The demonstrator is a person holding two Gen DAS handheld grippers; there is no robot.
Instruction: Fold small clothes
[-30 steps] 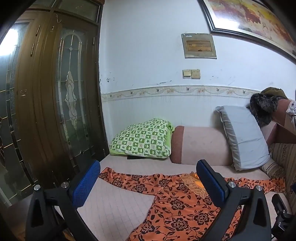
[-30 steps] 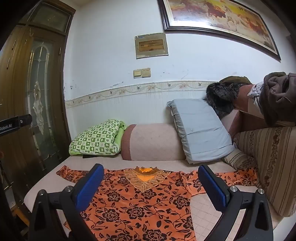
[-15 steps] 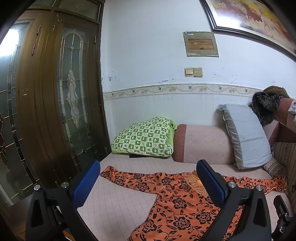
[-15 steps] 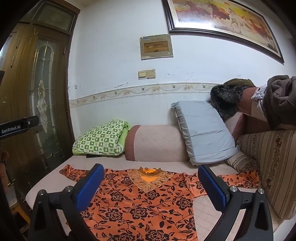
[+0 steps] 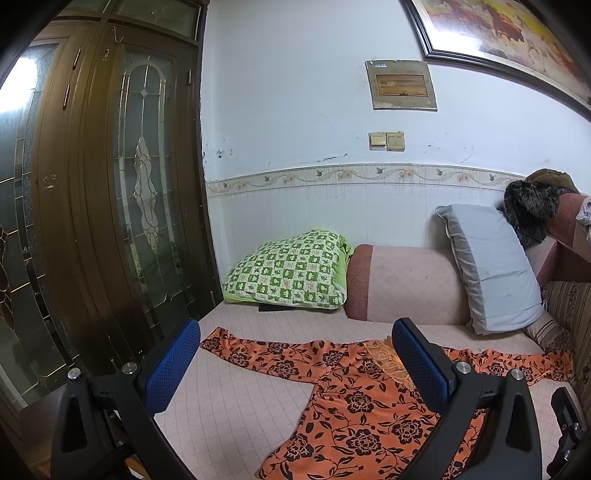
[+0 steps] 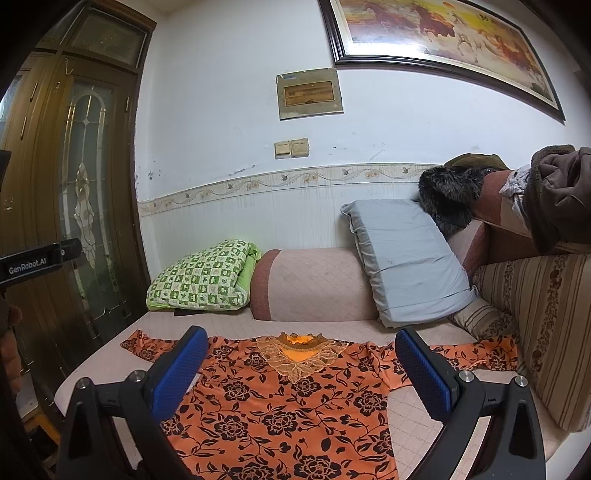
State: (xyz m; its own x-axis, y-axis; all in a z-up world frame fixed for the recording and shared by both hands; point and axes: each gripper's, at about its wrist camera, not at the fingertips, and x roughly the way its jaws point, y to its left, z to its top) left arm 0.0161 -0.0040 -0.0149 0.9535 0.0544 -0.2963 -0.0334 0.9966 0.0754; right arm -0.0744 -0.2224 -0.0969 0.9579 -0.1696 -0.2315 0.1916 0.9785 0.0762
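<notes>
Orange floral blouse [image 6: 280,406] spread flat on sofa seat [image 5: 229,398], sleeves out sideways. Left gripper [image 5: 295,362] and right gripper [image 6: 295,365] above it, both released, empty. Bare seat leftward; pillows [image 6: 406,258] behind.

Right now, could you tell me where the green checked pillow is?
In both views the green checked pillow sits left of centre on the bed, against the wall, beside the pink bolster.

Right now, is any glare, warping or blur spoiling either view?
Left wrist view: fisheye bends the door; window glare at the upper left edge; the shirt is sharp. Right wrist view: glare washes out the painting, the corners are black, and the shirt is crisp.
</notes>
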